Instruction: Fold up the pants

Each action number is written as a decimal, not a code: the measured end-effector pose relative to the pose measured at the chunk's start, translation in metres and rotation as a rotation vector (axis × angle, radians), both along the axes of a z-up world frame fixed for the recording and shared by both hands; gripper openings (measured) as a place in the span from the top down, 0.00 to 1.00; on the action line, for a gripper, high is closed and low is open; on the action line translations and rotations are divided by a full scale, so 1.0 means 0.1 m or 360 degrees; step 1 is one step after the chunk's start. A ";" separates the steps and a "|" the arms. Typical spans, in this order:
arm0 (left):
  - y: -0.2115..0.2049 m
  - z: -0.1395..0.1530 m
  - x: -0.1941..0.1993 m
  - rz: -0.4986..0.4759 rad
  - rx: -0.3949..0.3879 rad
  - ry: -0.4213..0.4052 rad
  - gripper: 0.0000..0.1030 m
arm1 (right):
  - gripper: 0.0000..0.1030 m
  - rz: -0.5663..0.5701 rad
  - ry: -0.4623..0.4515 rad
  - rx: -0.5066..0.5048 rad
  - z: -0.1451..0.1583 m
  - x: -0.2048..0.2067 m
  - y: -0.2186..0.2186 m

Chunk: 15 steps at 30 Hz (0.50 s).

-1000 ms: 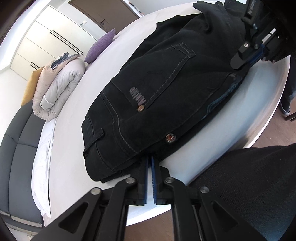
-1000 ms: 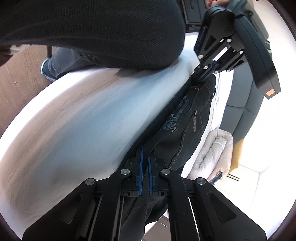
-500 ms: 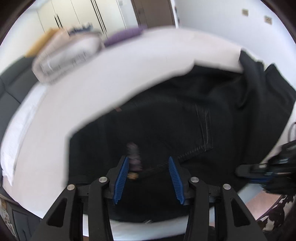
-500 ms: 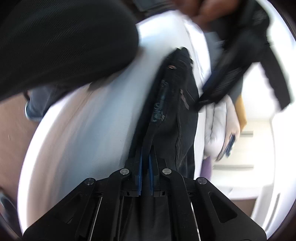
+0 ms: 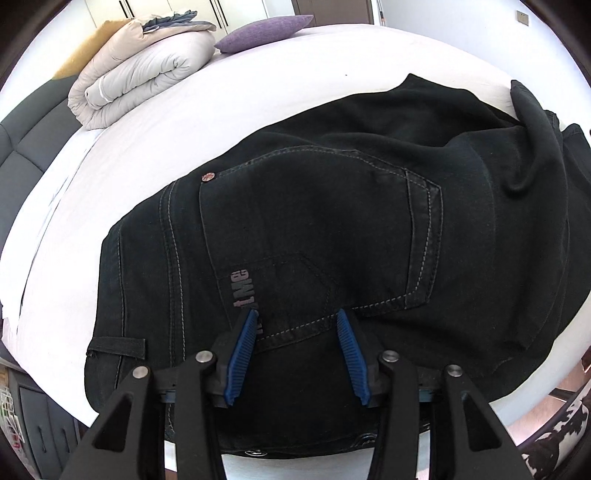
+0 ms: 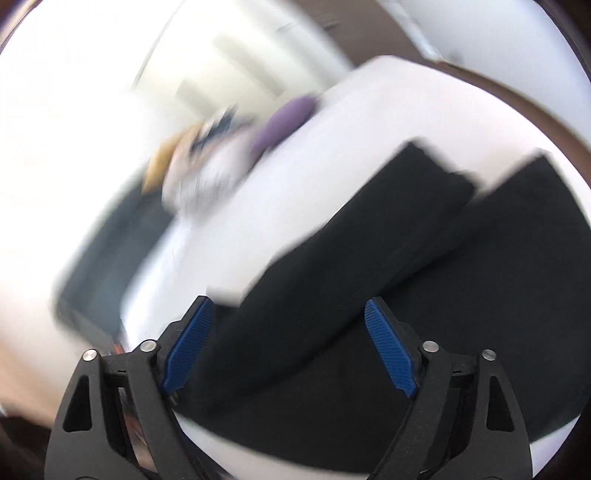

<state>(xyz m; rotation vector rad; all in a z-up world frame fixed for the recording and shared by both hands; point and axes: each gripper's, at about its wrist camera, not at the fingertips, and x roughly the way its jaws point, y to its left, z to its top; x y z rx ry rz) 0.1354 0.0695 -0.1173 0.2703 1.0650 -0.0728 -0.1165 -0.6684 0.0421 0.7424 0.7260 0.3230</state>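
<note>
The white bed (image 5: 258,96) carries my black pants (image 5: 332,229), lying flat near its close edge, long axis running left to right, waistband (image 5: 122,280) to my left and the legs trailing off right. A rolled duvet (image 5: 140,74) and a purple pillow (image 5: 264,27) sit well apart at the far side. My left gripper (image 5: 295,332) stands wide over the back pocket (image 5: 314,236), holding nothing. My right gripper (image 6: 291,332) is wide too, over what seem, through the blur, to be the legs.
</note>
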 end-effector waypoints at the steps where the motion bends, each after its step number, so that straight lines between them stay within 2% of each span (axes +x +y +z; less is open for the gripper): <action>1: -0.01 -0.01 0.01 0.0008 0.0006 -0.0004 0.52 | 0.20 -0.0122 0.0054 0.0123 -0.03 0.10 -0.32; 3: -0.05 -0.04 0.03 0.0025 0.0010 -0.0013 0.52 | 0.26 -0.0246 0.0172 0.0210 -0.07 0.29 -0.69; 6: -0.05 -0.08 -0.03 0.0049 0.0012 -0.0024 0.52 | 0.26 -0.0244 0.0275 0.0299 -0.18 0.55 -0.88; 8: -0.05 -0.08 -0.04 0.0054 0.0018 -0.0025 0.52 | 0.26 -0.0217 0.0362 0.0362 -0.30 0.73 -0.91; 10: -0.06 -0.10 -0.07 0.0053 0.0017 -0.0026 0.52 | 0.26 -0.0258 0.0441 0.0359 -0.41 0.86 -0.94; 15: -0.03 -0.11 -0.13 0.0057 0.0001 -0.0046 0.52 | 0.27 -0.0250 0.0521 0.0337 -0.58 0.93 -0.83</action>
